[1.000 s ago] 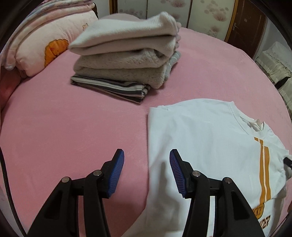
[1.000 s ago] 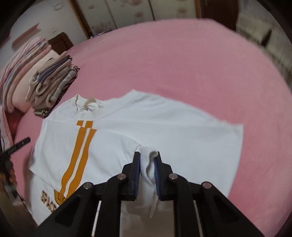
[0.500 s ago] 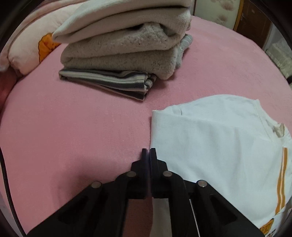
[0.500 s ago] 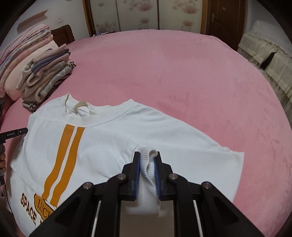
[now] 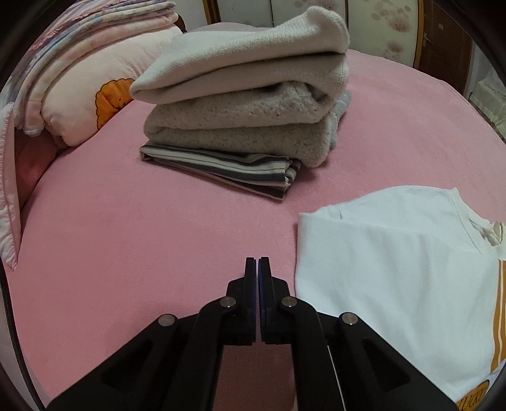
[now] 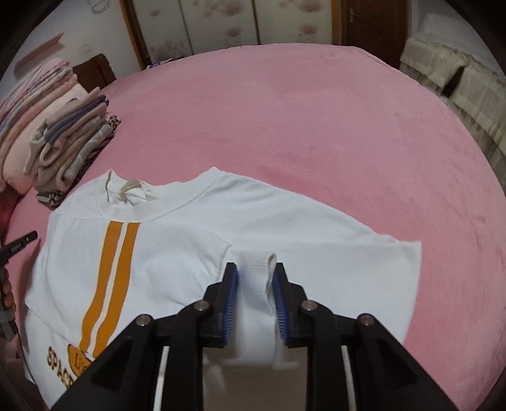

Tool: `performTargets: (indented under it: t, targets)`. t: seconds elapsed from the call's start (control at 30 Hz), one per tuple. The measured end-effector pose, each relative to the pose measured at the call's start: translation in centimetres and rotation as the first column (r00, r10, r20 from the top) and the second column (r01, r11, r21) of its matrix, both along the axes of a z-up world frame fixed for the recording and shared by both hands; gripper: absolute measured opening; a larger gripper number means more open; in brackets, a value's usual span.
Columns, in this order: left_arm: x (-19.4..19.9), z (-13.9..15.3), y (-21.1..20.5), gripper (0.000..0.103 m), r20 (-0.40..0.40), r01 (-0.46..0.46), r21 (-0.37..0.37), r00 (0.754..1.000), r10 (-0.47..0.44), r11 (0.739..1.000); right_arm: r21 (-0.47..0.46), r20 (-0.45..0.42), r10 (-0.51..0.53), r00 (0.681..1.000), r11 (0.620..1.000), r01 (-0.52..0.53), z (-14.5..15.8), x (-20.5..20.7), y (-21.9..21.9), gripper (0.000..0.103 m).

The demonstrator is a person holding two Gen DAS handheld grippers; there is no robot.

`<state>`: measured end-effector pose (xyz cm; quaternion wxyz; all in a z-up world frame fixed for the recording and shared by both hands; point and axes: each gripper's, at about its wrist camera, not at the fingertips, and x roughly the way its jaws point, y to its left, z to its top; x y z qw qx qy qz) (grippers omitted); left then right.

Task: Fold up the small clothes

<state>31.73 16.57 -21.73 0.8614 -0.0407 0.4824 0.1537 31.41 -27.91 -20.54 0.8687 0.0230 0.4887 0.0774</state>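
A white T-shirt (image 6: 189, 253) with two orange stripes and printed letters lies spread on the pink bed (image 6: 316, 126), collar towards the far side. Its ribbed sleeve cuff (image 6: 254, 284) is folded in over the shirt's body. My right gripper (image 6: 254, 275) straddles that cuff with its jaws opening, and the blue pads stand a little off the cloth. In the left wrist view the shirt (image 5: 395, 284) lies to the right. My left gripper (image 5: 257, 262) is shut over bare pink cover just left of the shirt's edge, with nothing visible between its fingers.
A stack of folded clothes (image 5: 246, 104) sits on the bed beyond the left gripper, also seen at far left as the stack (image 6: 69, 148). Pink pillows and quilts (image 5: 79, 88) lie left of it. Wardrobe doors (image 6: 221, 25) stand behind the bed.
My left gripper's jaws have closed fully and it now sits left of the shirt's edge, nearer the folded stack. My right gripper's jaws have parted from the cuff that they were pinching.
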Motion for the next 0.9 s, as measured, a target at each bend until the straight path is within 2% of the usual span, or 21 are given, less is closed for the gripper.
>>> performTargets:
  t: [0.07, 0.17, 0.23, 0.33, 0.47, 0.53, 0.57, 0.67, 0.8, 0.9]
  targets:
    - [-0.9, 0.6, -0.4, 0.001, 0.007, 0.008, -0.028, 1.000, -0.008, 1.000, -0.001, 0.024, -0.027, 0.999, 1.000, 0.027, 1.1, -1.0, -0.7, 0.029]
    - [-3.0, 1.8, -2.2, 0.004, 0.028, 0.055, -0.071, 0.998, -0.053, 0.996, -0.006, 0.070, -0.057, 0.996, 0.998, 0.058, 2.7, -3.2, -1.6, 0.029]
    - [-4.5, 2.1, -4.2, 0.006, 0.041, 0.119, -0.116, 0.993, -0.115, 0.986, -0.002, 0.096, -0.049, 0.994, 0.999, 0.050, 3.4, -4.6, -1.4, 0.029]
    - [-6.2, 1.6, -6.8, 0.006, 0.033, 0.199, -0.130, 0.980, -0.197, 0.971, -0.021, 0.126, -0.007, 0.992, 1.000, 0.009, 4.0, -6.1, 0.4, 0.029]
    - [-8.8, -0.6, -10.0, 0.007, -0.010, 0.264, -0.100, 0.964, -0.267, 0.959, -0.023, 0.131, 0.062, 0.989, 0.998, -0.059, 3.5, -7.0, 3.2, 0.029]
    - [-9.2, -1.7, -10.2, 0.007, -0.040, 0.263, -0.069, 0.963, -0.266, 0.962, -0.050, 0.125, 0.087, 0.988, 0.995, -0.081, 2.9, -6.9, 4.4, 0.029]
    - [-9.4, -2.4, -10.1, 0.010, -0.046, 0.262, -0.030, 0.964, -0.263, 0.965, -0.063, 0.119, 0.096, 0.988, 0.994, -0.089, 2.5, -6.8, 4.9, 0.029]
    - [-9.2, -3.0, -9.3, 0.010, -0.051, 0.245, 0.041, 0.969, -0.243, 0.969, -0.096, 0.086, 0.103, 0.991, 0.991, -0.094, 1.2, -6.5, 5.5, 0.029]
    - [-8.3, -3.4, -7.2, 0.007, -0.061, 0.219, -0.011, 0.974, -0.219, 0.976, -0.109, 0.047, 0.079, 0.996, 0.991, -0.073, -0.3, -6.4, 5.2, 0.029]
    - [-8.4, -3.7, -7.7, 0.007, -0.065, 0.245, 0.039, 0.968, -0.242, 0.969, -0.111, 0.014, 0.049, 0.999, 0.993, -0.047, -1.7, -6.4, 4.3, 0.029]
